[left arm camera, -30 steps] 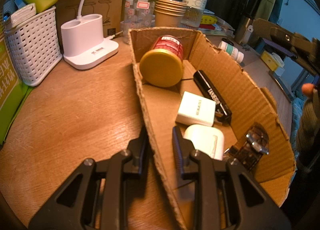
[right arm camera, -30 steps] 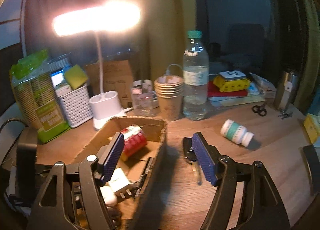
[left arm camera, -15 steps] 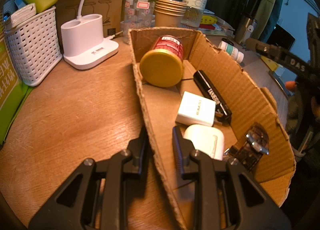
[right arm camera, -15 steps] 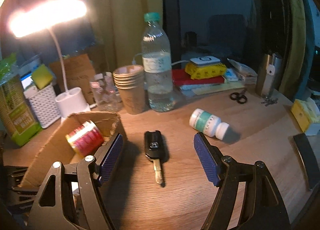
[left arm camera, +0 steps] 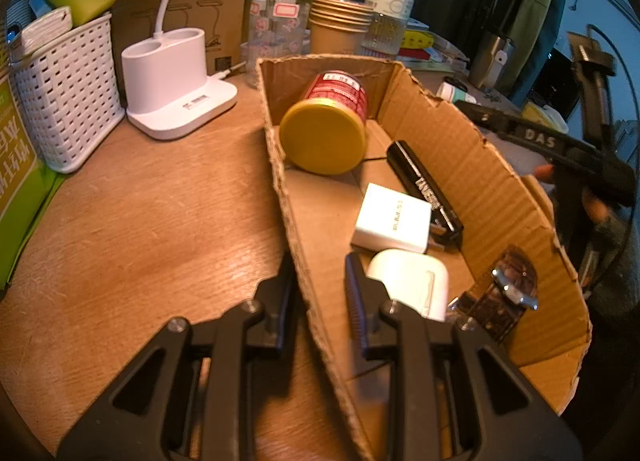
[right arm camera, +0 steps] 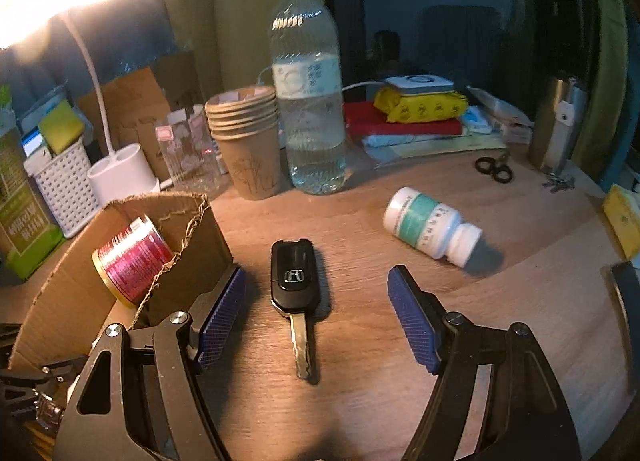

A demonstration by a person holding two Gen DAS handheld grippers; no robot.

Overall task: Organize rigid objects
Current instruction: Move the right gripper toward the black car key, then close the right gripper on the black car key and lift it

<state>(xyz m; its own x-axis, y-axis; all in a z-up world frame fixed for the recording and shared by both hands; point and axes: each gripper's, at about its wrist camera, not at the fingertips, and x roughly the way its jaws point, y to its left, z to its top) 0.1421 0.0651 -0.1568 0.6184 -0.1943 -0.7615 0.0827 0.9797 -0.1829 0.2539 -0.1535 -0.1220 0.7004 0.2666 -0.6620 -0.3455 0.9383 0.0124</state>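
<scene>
A cardboard box lies on the wooden desk. It holds a red can with a yellow lid, a black bar, a white charger, a white case and a watch. My left gripper is shut on the box's left wall. My right gripper is open, low over the desk, with a black car key between its fingers, not touching. A white pill bottle lies on its side to the right of the key. The box also shows in the right wrist view.
At the back stand a water bottle, stacked paper cups, a white lamp base, a white basket and a stack of books and packets. Scissors and a steel tumbler are at the right.
My right gripper has swung right and come down from over the box to straddle the car key. The left gripper and the box have not moved.
</scene>
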